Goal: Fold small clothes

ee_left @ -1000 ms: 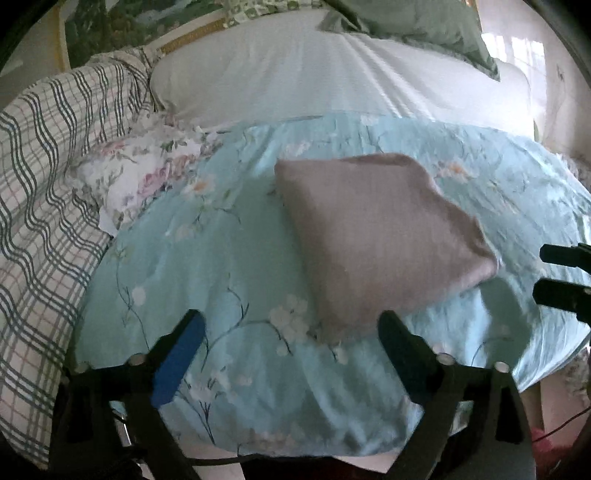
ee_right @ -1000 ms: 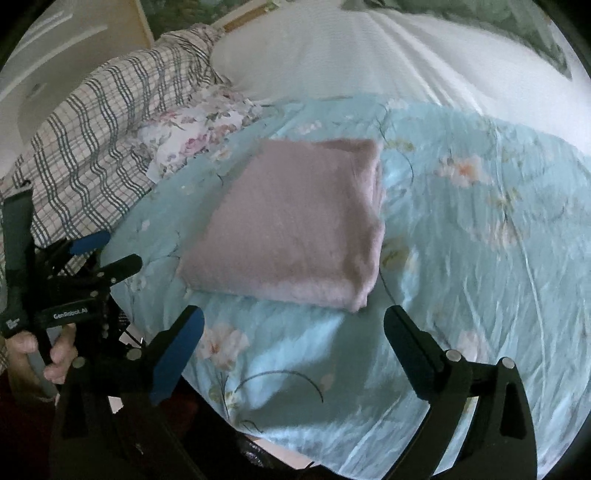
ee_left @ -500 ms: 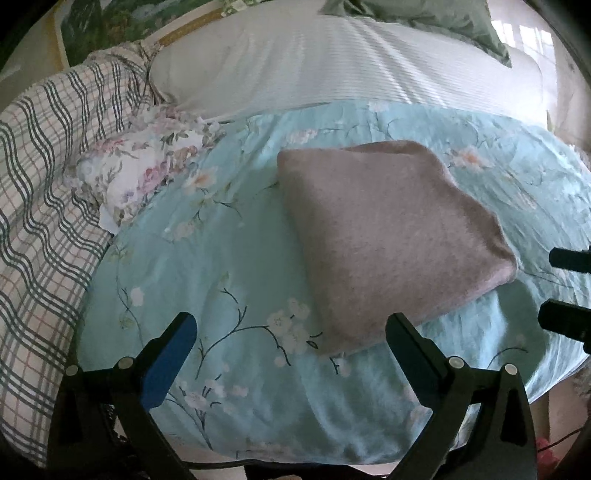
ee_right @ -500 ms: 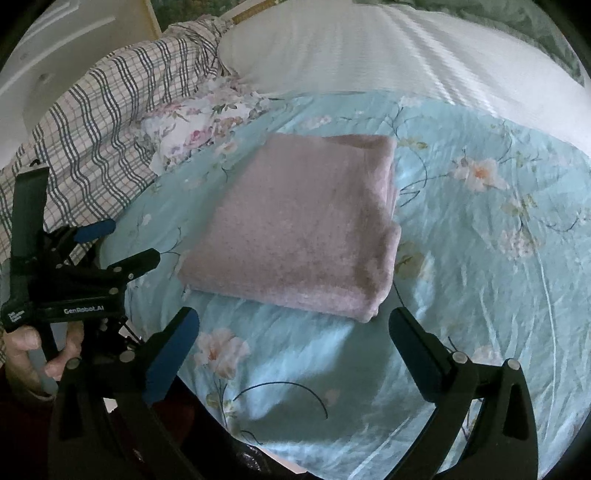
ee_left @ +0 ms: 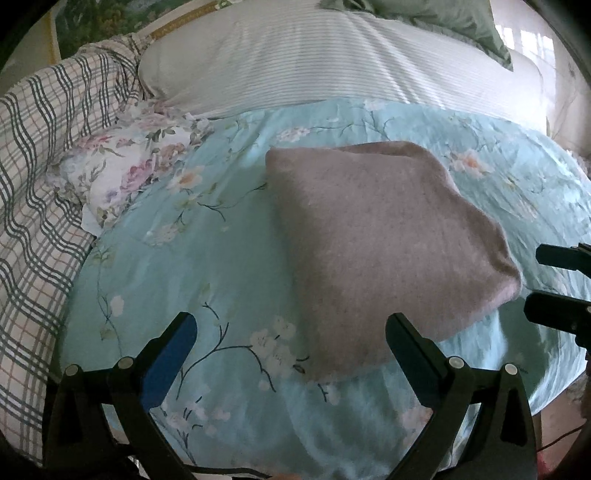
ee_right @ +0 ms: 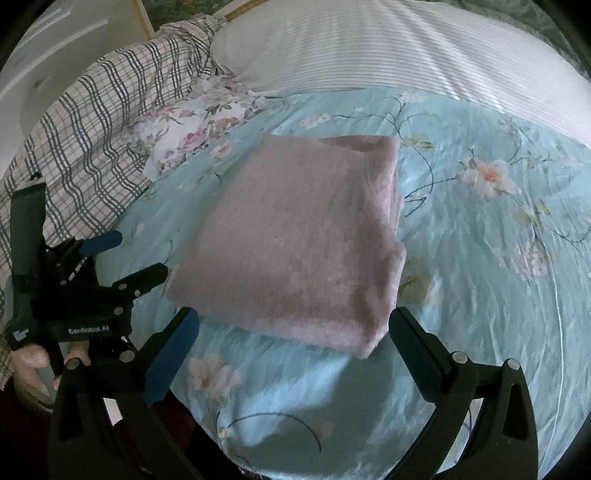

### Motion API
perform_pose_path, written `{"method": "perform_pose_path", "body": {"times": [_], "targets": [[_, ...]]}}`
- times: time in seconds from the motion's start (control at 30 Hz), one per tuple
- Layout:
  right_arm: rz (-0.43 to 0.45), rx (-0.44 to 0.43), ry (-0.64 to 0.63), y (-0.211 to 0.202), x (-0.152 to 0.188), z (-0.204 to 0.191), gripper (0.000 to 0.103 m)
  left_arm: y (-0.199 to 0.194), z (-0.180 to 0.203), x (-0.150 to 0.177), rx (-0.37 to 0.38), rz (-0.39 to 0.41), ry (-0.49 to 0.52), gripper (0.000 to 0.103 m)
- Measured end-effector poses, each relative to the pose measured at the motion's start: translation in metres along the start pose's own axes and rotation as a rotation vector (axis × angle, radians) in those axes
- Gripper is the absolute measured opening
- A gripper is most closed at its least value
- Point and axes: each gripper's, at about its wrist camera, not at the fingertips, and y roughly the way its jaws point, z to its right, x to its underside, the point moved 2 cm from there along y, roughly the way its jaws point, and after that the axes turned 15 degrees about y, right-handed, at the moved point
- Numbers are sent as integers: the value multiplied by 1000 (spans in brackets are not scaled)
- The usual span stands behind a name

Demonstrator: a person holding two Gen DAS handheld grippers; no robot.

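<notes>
A pinkish-mauve garment (ee_left: 384, 251) lies folded into a flat rectangle on the light-blue floral bedspread (ee_left: 207, 258). It also shows in the right wrist view (ee_right: 295, 243). My left gripper (ee_left: 291, 332) is open and empty, just short of the garment's near corner. My right gripper (ee_right: 295, 328) is open and empty, just short of the garment's near edge. The left gripper (ee_right: 129, 258) also shows at the left of the right wrist view, and the right gripper's fingers (ee_left: 561, 310) show at the right edge of the left wrist view.
A white striped pillow (ee_left: 314, 59) lies at the back. A plaid cloth (ee_left: 40, 177) and a white floral cloth (ee_left: 122, 173) lie at the left. A green pillow (ee_left: 443, 22) lies at the far back. The bed's near edge is just below the grippers.
Both grippers have moved forward toward the folded garment, which now looks larger and nearer. Both stay open. The garment has not moved.
</notes>
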Motion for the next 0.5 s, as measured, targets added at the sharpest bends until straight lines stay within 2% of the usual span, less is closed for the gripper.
{"method": "perform_pose_path", "body": {"times": [0.5], "targets": [[-24, 18, 10, 11, -4, 6, 102, 1, 0, 7, 24, -15, -21, 102]]}}
